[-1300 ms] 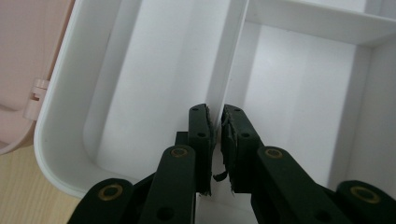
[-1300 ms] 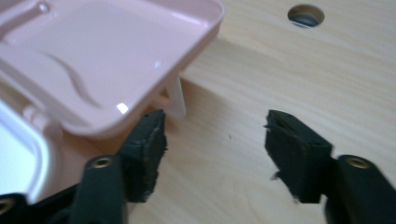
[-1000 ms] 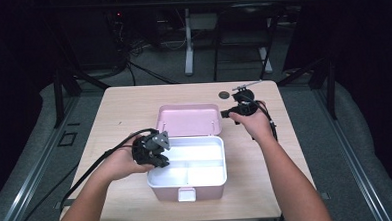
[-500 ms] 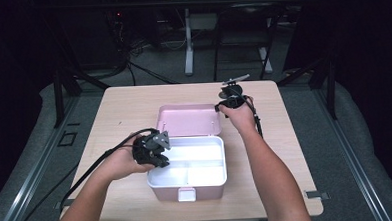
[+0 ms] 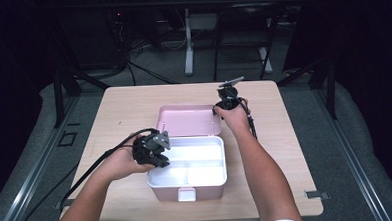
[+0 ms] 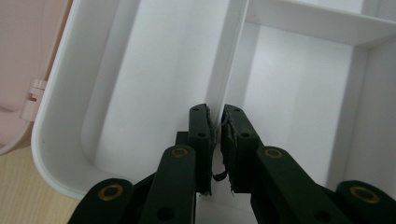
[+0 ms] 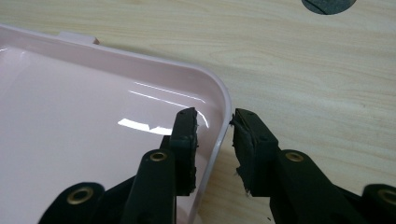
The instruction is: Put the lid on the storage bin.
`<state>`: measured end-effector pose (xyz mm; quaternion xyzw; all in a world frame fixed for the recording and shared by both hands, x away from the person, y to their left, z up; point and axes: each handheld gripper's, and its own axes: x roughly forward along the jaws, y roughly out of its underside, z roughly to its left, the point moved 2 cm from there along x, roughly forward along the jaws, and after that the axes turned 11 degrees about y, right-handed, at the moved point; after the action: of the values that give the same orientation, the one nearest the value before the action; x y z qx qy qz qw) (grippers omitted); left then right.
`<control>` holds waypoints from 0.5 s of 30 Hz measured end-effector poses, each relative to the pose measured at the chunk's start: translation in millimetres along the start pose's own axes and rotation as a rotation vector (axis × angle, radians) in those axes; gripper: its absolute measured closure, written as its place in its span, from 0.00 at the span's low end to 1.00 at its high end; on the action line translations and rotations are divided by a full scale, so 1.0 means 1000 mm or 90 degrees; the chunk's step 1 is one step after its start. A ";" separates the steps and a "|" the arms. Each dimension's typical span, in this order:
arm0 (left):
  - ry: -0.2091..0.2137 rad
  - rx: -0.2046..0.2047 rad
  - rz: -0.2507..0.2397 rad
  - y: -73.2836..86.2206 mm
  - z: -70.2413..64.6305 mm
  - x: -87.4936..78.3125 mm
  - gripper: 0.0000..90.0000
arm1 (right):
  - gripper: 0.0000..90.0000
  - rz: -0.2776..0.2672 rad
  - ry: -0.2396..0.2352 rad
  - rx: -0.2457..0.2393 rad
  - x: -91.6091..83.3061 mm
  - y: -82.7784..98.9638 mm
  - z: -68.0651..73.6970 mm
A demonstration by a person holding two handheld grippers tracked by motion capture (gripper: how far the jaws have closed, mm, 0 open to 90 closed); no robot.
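A pink lunch box (image 5: 187,189) with a white divided tray stands open at the table's middle. Its pink lid (image 5: 189,122) lies flat behind it. My left gripper (image 5: 159,159) sits at the box's left end. In the left gripper view my left gripper (image 6: 215,112) is shut on the tray's white divider wall (image 6: 229,56). My right gripper (image 5: 227,97) is at the lid's far right corner. Its jaws have just been closing and straddle the lid's rim (image 7: 223,126). A little gap still shows beside each pad of my right gripper (image 7: 212,114).
A dark round disc (image 7: 327,4) lies on the wooden table (image 5: 286,151) just beyond the lid's corner. Black cables trail from both grippers. The table's far edge is close behind the right hand.
The right hand moved left and away to the lid's far right corner, and its jaws narrowed around the rim. The left hand and the box kept still.
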<state>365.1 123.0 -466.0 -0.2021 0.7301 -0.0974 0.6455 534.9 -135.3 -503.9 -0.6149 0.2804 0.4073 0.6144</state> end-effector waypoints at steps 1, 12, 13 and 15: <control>0.001 -0.001 0.000 0.000 0.000 0.000 0.92 | 0.80 0.000 -0.003 0.003 0.000 0.000 0.000; 0.000 -0.001 0.000 0.000 0.000 0.000 0.92 | 0.89 0.006 0.014 0.015 -0.006 -0.001 0.003; 0.000 -0.001 0.000 0.000 0.000 0.000 0.91 | 0.89 0.004 0.016 0.016 -0.007 -0.001 0.003; 0.000 -0.001 0.000 0.000 0.000 0.000 0.91 | 0.90 -0.002 0.020 0.017 -0.009 -0.001 0.004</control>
<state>365.0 123.0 -466.0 -0.2025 0.7300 -0.0967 0.6455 530.8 -132.7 -494.9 -0.6133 0.2941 0.3930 0.6188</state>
